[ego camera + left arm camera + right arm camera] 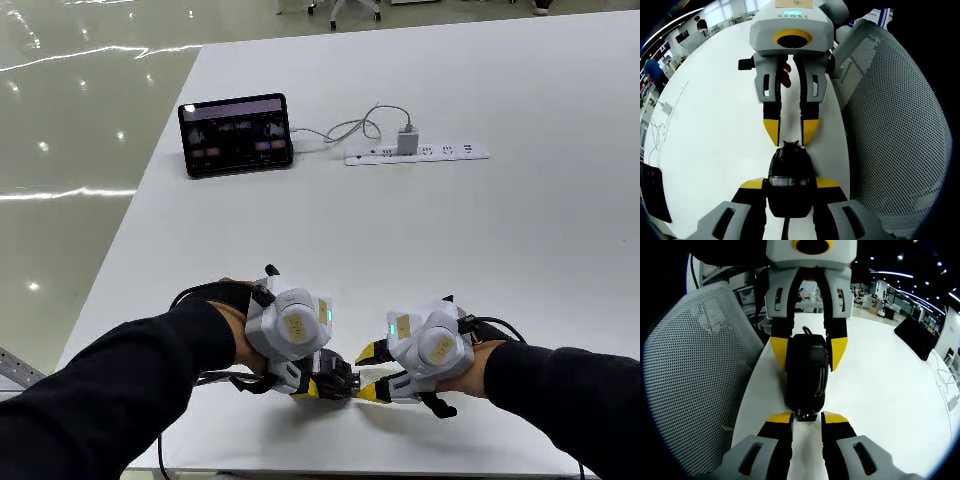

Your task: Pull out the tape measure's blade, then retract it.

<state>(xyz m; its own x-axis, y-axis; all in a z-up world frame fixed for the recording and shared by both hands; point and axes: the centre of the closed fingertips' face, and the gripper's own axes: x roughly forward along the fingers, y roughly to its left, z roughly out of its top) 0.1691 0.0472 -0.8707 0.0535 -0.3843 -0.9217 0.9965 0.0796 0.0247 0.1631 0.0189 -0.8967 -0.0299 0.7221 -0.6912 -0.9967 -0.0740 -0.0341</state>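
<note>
Tape measure point(807, 367) is at the near edge of the white table point(450, 250), caught between your two tools. Your left gripper point(790, 183) has its yellow-tipped jaws clamped on the black case from both flanks, which likely anchors the body so a pull has something to work against. Your right gripper point(807, 418) meets it nose to nose, jaws drawn narrow on either side of the hook tab point(806, 414) at the case mouth. Whether they actually bite it, I can't tell. That head-on pose lines you up with the blade's exit. No blade shows outside the case, so all of it looks wound up inside. Tablet point(236, 134) and power strip point(417, 154) lie well apart, across the table.
</note>
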